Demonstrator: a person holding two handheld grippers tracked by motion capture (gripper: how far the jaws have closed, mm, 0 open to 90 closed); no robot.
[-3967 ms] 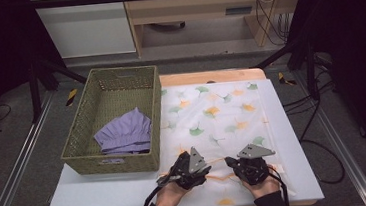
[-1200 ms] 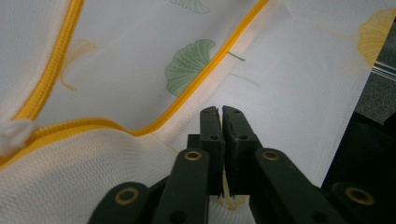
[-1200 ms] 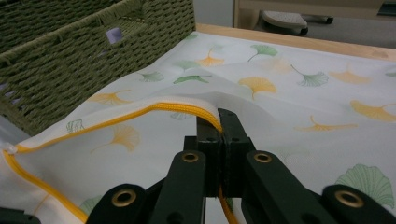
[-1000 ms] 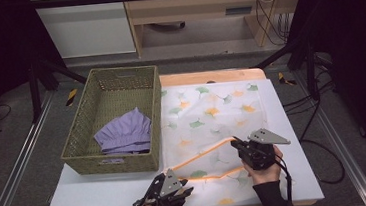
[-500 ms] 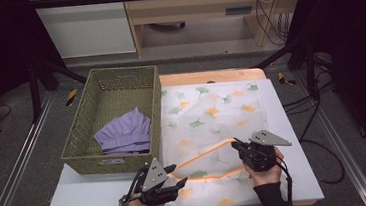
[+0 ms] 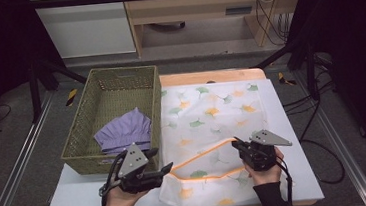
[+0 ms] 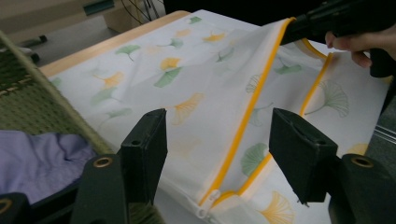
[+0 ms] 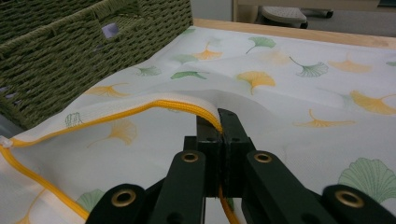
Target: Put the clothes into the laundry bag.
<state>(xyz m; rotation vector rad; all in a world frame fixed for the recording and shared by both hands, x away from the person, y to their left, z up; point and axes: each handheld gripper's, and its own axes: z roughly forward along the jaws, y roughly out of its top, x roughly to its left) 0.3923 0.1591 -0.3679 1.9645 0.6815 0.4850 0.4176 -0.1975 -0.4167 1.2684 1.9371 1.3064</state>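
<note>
Lying flat on the table (image 6: 297, 173), the leaf-print bag (image 6: 212, 115) has its near end lifted open along an orange zipper (image 6: 203, 154). That zipper edge is pinched in the right gripper (image 6: 240, 148), whose jaws are closed tight on the trim; the right gripper view shows the orange tape (image 8: 154, 106) running straight into the clamped tips. Just off the bag's near left corner is the left gripper (image 6: 164, 170); its jaws have just been opening and now stand wide, with nothing pressed between them. In the left gripper view the zipper (image 7: 243, 126) and its white pull (image 7: 208, 203) lie on the bag beyond the gap, untouched.

Beside the bag's left edge, touching it, stands a green woven basket (image 6: 85, 126). Inside it lies a folded purple cloth (image 6: 125, 130), toward the near wall. A small white label on the basket's front is too small to read.

Both forearms are cut off by the bottom of the high view, and the left gripper's plate (image 6: 134, 157) covers part of the basket's near rim. Whether anything lies inside the bag cannot be told. Floor, cables and a wooden shelf sit beyond the table.
</note>
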